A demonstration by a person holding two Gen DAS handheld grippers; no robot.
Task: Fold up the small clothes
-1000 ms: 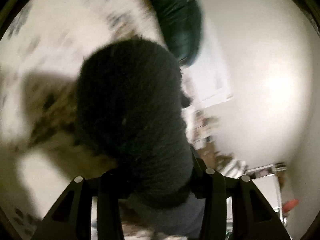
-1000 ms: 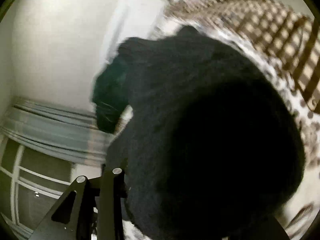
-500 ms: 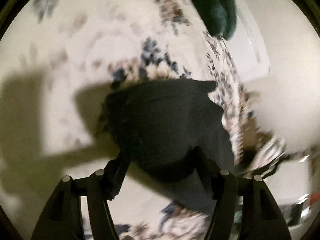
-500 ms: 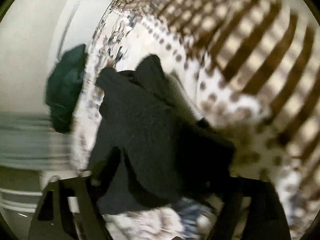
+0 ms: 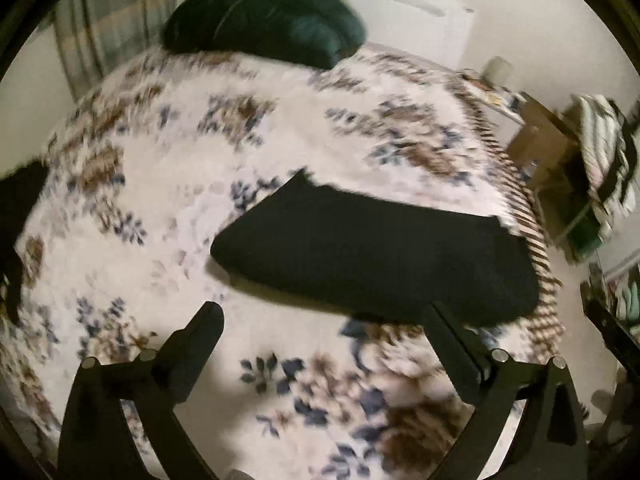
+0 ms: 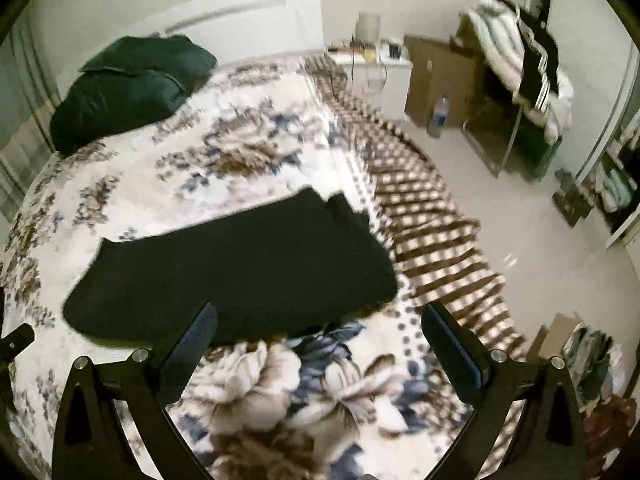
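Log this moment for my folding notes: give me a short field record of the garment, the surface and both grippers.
garment: black garment, lying flat and folded on the bed, near its striped edge
surface: floral bedspread
left gripper: jaws opening, nothing between them, above the bedspread
right gripper: jaws opening, nothing held, near edge of the garment shows between its fingers
other: dark green pillow at the head of the bed

Matt black knit garment (image 5: 376, 252) on soft floral cloth bedspread (image 5: 180, 184); glossy dark green pillow (image 6: 132, 84).
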